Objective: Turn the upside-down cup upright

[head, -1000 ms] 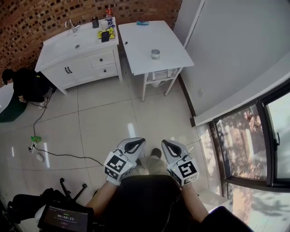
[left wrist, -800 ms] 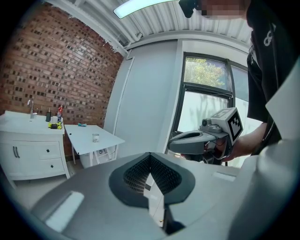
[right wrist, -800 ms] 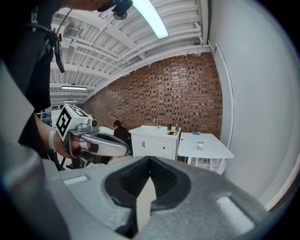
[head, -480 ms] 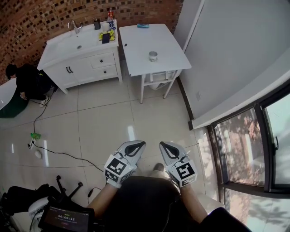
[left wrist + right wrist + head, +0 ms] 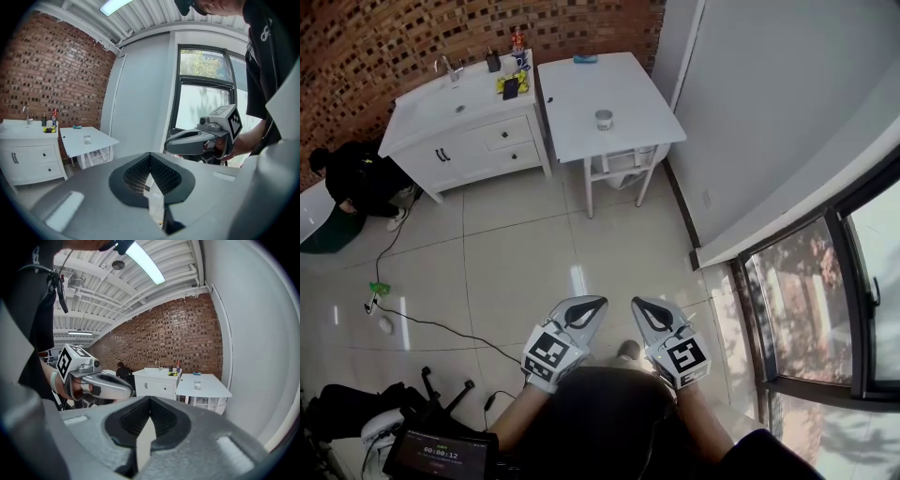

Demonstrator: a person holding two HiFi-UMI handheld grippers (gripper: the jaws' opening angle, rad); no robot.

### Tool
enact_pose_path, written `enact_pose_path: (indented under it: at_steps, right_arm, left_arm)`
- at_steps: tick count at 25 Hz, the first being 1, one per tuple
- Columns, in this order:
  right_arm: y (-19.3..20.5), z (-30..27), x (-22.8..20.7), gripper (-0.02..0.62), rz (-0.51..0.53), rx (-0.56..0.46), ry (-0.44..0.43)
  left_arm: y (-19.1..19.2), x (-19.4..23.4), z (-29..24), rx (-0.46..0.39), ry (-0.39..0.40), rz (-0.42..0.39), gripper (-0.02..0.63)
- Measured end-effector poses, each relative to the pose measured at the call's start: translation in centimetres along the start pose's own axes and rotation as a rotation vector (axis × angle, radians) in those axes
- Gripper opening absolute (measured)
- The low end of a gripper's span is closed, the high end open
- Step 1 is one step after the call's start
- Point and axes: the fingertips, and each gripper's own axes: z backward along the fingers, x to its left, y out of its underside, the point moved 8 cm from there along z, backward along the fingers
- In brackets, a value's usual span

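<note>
Far across shiny floor tiles (image 5: pixel 525 244), next to a grey wall: white table (image 5: pixel 628 89). On top, near the middle, all alone: small cup (image 5: pixel 604 119). Looks clear like glass, or maybe shiny like metal; too far off to be sure. Too small from here to tell which way up, so could be mouth down or already standing right. Probably light, hard and stiff, with smooth round sides. Likely slippery, then, and likely to crack if made of glass and dropped or squeezed too hard. Best taken across the round side, about halfway up, one pad on each side, with a soft and steady squeeze. Better not pinched at the thin rim. Well away from every table edge, with bare white top all around and room to reach in. Just left of the table: white sink cabinet (image 5: pixel 469 141) with a tap and little bottles on top, brick wall behind. Further left, down by the floor: someone in dark clothes (image 5: pixel 356 178), crouching. Off to the right: big dark-framed window (image 5: pixel 825 281). Much nearer, low in the head view: left gripper (image 5: pixel 596 304) and right gripper (image 5: pixel 637 304), side by side, both pointing toward the table. Both closed tight, tips pressed together, holding nothing. Well apart from the cup, with lots of floor in between.
</note>
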Motion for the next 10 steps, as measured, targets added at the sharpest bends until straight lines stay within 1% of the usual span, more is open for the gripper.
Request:
enact_pose_path:
  at_steps: [5, 10]
  right_arm:
    - [-0.29, 0.25, -0.19, -0.008, 0.007, -0.006, -0.001]
    - [-0.67, 0.3, -0.08, -0.008, 0.013, -0.007, -0.005]
  left_arm:
    - [-0.02, 0.23, -0.03, -0.002, -0.007, -0.008, 0.015]
    - [-0.47, 0.04, -0.1, 0.0, 0.003, 0.008, 0.015]
